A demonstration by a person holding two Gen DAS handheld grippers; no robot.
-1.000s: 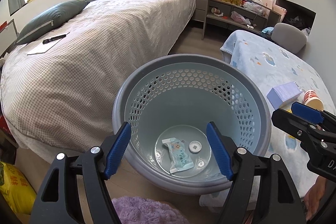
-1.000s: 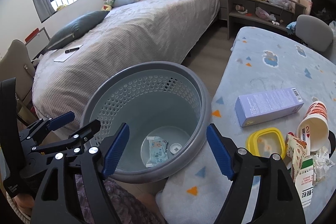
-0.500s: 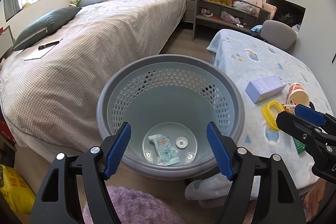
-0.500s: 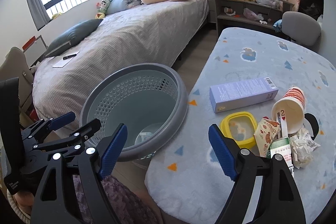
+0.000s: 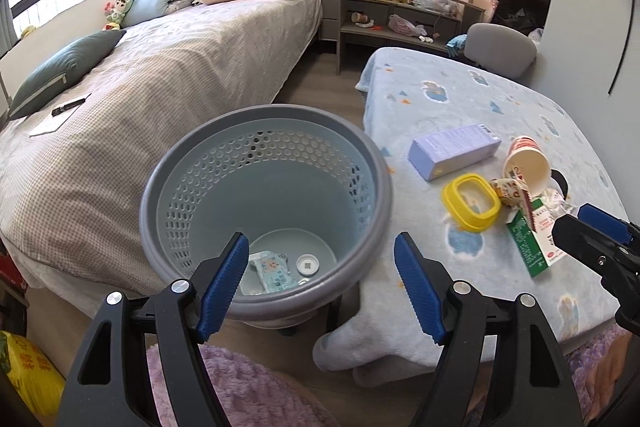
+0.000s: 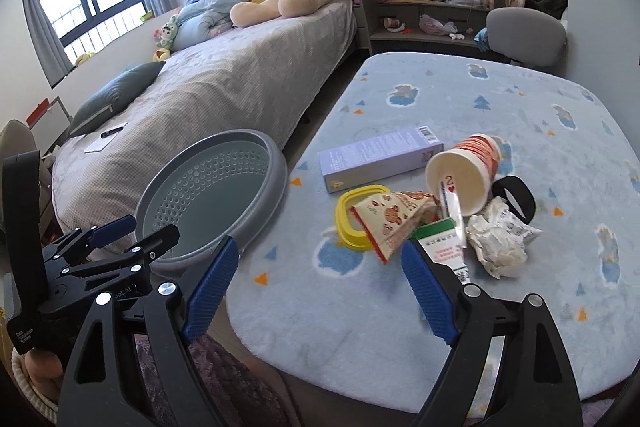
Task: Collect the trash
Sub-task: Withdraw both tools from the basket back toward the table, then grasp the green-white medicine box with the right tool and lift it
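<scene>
Bin (image 5: 264, 195): grey, perforated, standing just off the worktop's (image 6: 400, 307) left edge; a wipes packet (image 5: 274, 269) and a white cap (image 5: 307, 263) lie at its bottom.

Trash, clustered toward the worktop's right edge: lilac box (image 6: 380, 159), yellow lid (image 6: 352, 223), snack wrapper (image 6: 394, 217), tipped paper cup (image 6: 466, 179), green carton (image 6: 442, 245), crumpled paper (image 6: 500, 235).

My left gripper (image 5: 322, 283): fingers wide, empty, over the bin.

My right gripper (image 6: 320, 285): fingers wide, just been opening, nothing between them, over the worktop's near edge.
</scene>
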